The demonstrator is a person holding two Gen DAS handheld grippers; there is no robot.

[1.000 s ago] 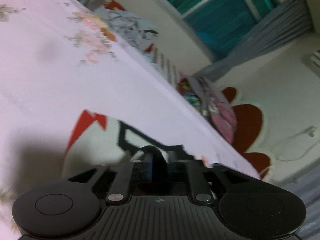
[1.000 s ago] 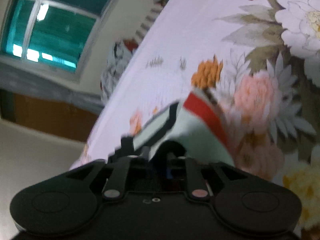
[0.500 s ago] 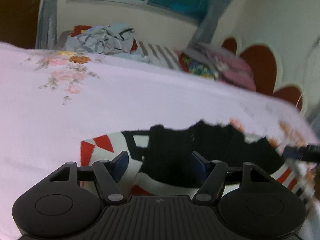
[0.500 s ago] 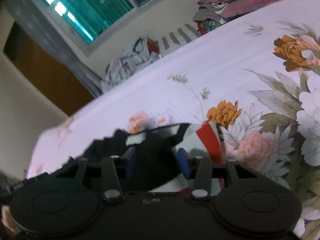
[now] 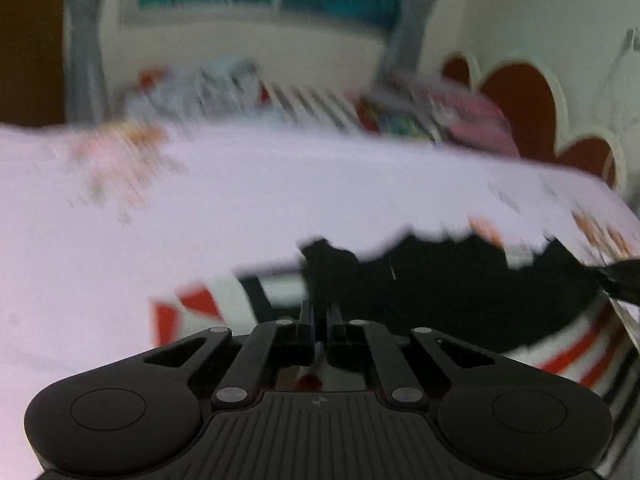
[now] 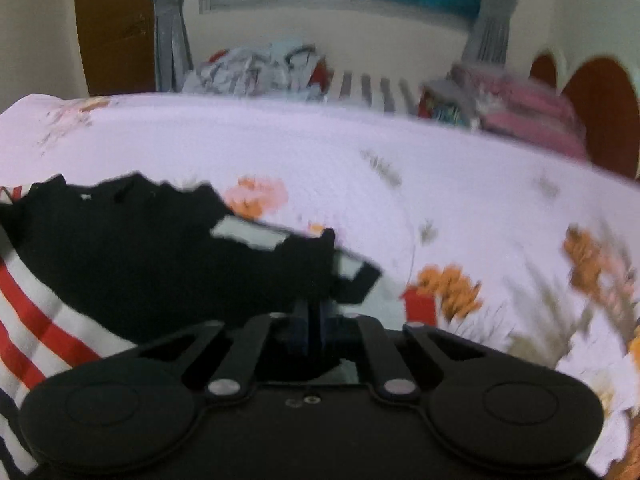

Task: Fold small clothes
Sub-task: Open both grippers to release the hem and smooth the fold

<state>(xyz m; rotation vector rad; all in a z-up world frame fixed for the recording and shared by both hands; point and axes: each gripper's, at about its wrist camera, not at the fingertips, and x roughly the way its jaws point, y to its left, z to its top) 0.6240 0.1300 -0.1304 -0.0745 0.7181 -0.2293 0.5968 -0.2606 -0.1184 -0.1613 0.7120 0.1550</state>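
Note:
A small white garment with red stripes and a black band (image 5: 460, 292) lies on the floral bedsheet (image 5: 280, 200). My left gripper (image 5: 320, 312) sits at the left end of the black band, its jaws pressed together with the dark fabric pinched at the tips. In the right wrist view the same garment (image 6: 140, 248) spreads out to the left. My right gripper (image 6: 314, 312) is shut on the black trim at its right end. Both views are motion-blurred, and the gripper bodies hide the cloth nearest to me.
A crumpled heap of clothes (image 6: 260, 68) and a folded stack topped with pink cloth (image 6: 520, 108) sit along the bed's far edge. Behind them is a red and cream headboard (image 6: 600, 100). A window with grey curtains (image 6: 168, 32) is on the back wall.
Both views have rolled from steeply tilted to level. Half a second ago both grippers stood open around the black band; now both are shut on it.

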